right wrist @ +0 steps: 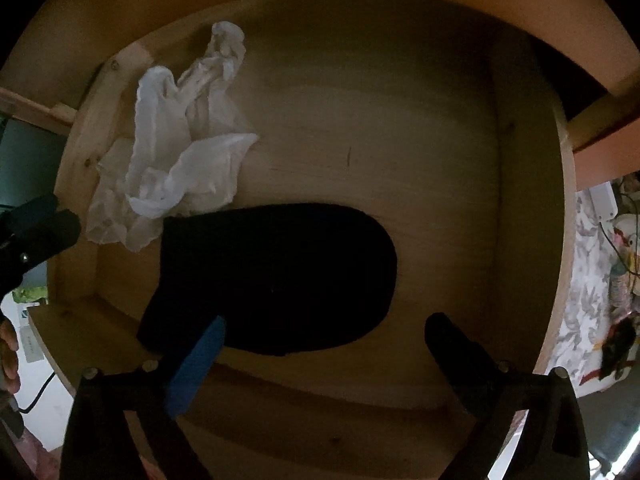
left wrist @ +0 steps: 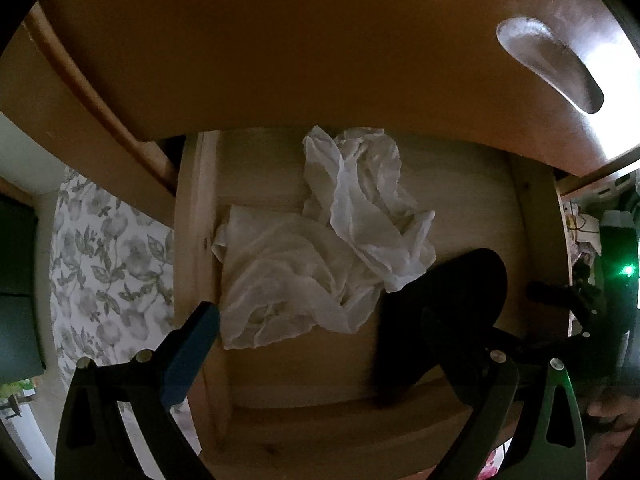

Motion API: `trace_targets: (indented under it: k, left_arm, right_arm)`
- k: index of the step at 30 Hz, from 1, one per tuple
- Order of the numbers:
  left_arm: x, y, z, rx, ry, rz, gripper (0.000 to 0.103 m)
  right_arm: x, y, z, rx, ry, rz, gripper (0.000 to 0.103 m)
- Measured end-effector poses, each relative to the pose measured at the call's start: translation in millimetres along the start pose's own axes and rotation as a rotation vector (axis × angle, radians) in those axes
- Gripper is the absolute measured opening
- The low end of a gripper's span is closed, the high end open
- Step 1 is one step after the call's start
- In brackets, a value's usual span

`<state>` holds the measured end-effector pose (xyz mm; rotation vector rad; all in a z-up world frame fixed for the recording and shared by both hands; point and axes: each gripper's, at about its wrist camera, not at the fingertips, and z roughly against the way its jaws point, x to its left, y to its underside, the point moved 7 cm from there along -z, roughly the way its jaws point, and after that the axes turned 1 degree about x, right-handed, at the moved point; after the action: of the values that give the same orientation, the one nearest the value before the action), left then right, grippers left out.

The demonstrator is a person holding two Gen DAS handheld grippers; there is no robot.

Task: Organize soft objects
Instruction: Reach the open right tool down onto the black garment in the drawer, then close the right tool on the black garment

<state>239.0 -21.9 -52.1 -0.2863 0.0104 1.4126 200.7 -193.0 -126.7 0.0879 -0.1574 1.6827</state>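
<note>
White cloth [left wrist: 320, 236] is lying crumpled inside the wooden drawer [right wrist: 524, 208], a black cloth [right wrist: 280, 280] lying flat just beside it nearer the drawer's front, while the left gripper [left wrist: 320, 344] and right gripper [right wrist: 332, 340] are hovering with fingers apart, holding nothing.

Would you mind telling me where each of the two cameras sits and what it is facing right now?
Left wrist: sits on the left gripper, looking down into an open wooden drawer at crumpled white cloths; its own open fingers show, and the right gripper enters at right.
Right wrist: sits on the right gripper, looking down into the drawer at a black cloth; its open fingers show, a hand at left edge.
Shared: the drawer, white cloths, black cloth.
</note>
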Motion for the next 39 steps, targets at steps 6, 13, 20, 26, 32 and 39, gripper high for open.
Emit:
trace_targets:
  k: [6,13,20,26,32,39]
  left_arm:
    - [2,-2,-1,-0.009,0.023,0.012,0.101]
    - [8,-5,1,-0.026,0.052,0.031,0.101]
    - [7,-4,2,-0.025,-0.028,0.003,0.101]
    - [8,-3,-3,-0.009,-0.058,-0.002,0.101]
    - [6,-4,-10,0.019,-0.047,0.006,0.100]
    - [-1,-6,-23,0.047,-0.081,-0.014,0.100]
  right_arm:
    - [6,-5,-3,0.025,0.021,0.035,0.090]
    - [11,-4,-7,0.042,0.026,0.050,0.078]
    - [14,-9,-7,0.045,0.016,0.050,0.068]
    - [32,-4,-6,0.020,-0.001,0.060,0.051]
    - [28,5,10,-0.006,-0.030,0.060,0.033]
    - [9,7,23,-0.047,-0.003,0.053,0.017]
